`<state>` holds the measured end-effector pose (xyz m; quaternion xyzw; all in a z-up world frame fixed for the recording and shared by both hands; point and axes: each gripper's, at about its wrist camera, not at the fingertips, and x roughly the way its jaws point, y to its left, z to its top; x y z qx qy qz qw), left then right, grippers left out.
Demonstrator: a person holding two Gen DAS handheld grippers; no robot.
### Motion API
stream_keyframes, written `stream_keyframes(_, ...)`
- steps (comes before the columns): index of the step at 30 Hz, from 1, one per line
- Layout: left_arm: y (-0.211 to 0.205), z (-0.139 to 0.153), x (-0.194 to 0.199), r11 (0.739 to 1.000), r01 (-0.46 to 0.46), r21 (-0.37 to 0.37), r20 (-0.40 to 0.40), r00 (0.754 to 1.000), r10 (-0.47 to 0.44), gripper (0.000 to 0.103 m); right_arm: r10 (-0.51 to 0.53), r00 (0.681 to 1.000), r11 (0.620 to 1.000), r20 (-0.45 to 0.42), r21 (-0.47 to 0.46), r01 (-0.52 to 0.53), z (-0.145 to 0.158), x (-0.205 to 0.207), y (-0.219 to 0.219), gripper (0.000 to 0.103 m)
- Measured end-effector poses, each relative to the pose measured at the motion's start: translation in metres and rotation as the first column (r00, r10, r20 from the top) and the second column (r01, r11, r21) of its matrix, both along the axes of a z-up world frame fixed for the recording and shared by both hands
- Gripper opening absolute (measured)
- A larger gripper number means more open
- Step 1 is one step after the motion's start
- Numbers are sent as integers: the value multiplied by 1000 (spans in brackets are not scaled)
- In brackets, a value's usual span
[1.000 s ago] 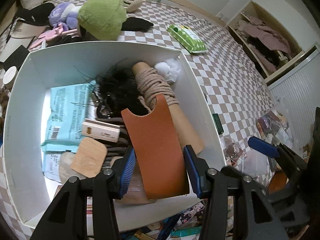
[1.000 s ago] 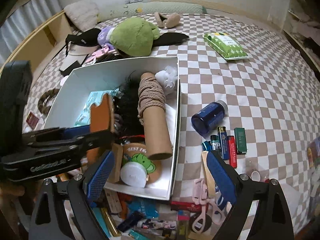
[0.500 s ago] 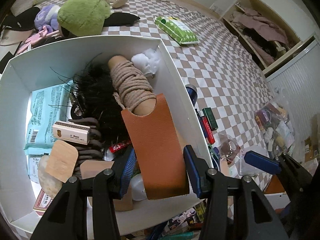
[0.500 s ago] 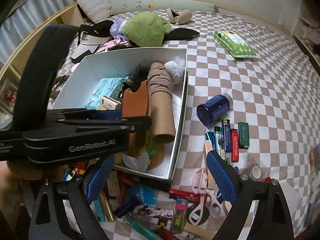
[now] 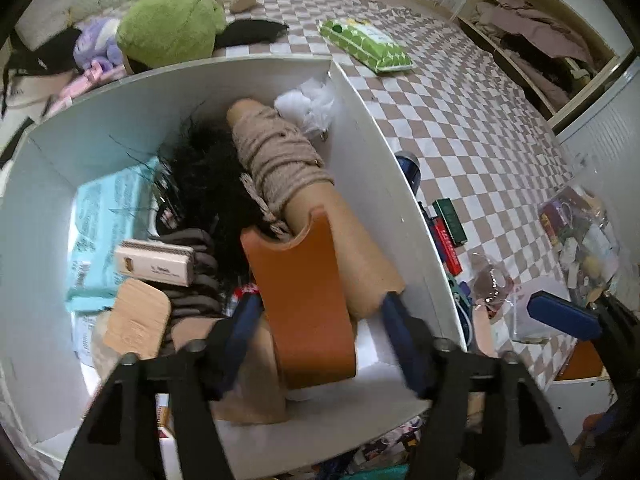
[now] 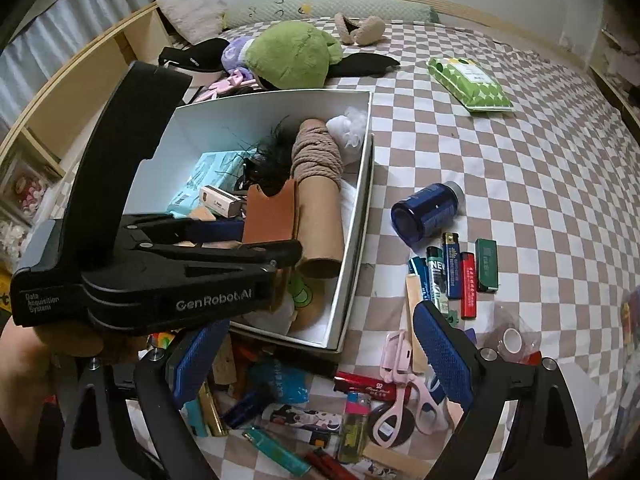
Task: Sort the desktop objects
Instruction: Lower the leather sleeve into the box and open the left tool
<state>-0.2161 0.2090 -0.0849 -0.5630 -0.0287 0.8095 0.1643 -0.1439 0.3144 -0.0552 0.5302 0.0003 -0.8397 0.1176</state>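
Orange leather sleeve [image 5: 304, 304] stands on end in the white box [image 5: 372, 128], long axis along my left gripper [image 5: 320, 320], whose jaws are opening off it. My right gripper [image 6: 320, 356], gaping and empty, hovers outside the box's near corner.

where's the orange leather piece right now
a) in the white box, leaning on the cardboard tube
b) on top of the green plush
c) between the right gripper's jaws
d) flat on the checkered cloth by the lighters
a: the orange leather piece stands in the white box against the cardboard tube, between the opening jaws of the left gripper.
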Motion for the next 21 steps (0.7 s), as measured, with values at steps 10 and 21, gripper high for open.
stream_keyframes(10,-12,16,8,1000,-8,0,-82,997,8,96,80,997,993,12,83,-81,-5,9,-22,93)
stream_keyframes(21,-44,39,24,998,-62,-14,-150,987,59,101,69,997,993,-23,96,-66,4,16,-29,93)
